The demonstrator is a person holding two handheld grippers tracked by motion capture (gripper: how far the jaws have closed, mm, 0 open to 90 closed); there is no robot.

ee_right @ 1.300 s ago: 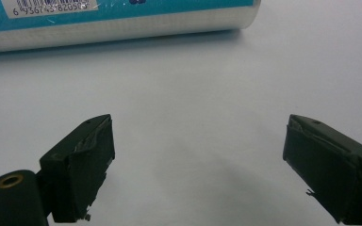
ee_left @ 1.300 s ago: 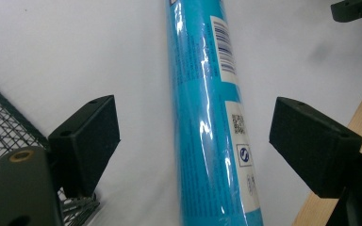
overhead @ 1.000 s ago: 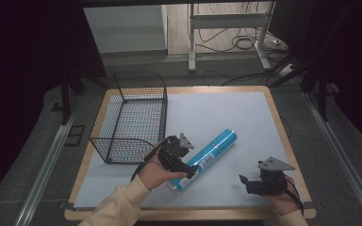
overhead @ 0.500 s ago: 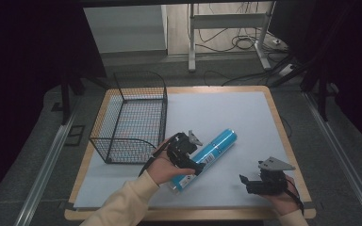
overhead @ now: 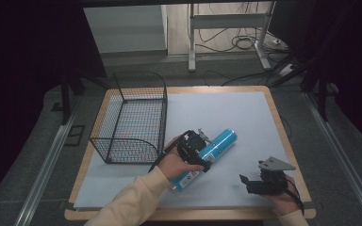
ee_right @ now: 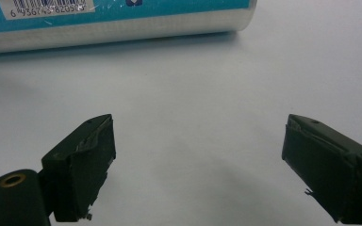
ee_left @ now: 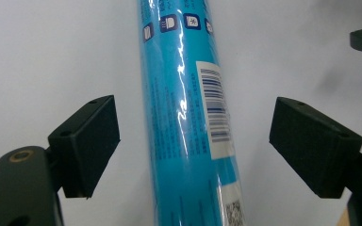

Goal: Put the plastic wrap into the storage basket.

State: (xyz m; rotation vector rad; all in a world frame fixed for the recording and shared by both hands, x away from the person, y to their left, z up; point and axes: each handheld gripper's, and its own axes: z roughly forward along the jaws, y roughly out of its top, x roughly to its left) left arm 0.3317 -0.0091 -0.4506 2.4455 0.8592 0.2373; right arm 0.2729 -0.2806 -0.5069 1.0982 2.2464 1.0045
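A blue tube (overhead: 206, 154) lies slantwise on the white table (overhead: 226, 113), just right of a black wire basket (overhead: 131, 117), as the left gripper (overhead: 201, 149) hovers over its middle with jaws spread wide on either side, touching nothing. In the left gripper view the tube's barcode label (ee_left: 215, 108) faces up between the jaws. The right gripper (overhead: 245, 181) rests near the table's near right edge, wide open and empty.
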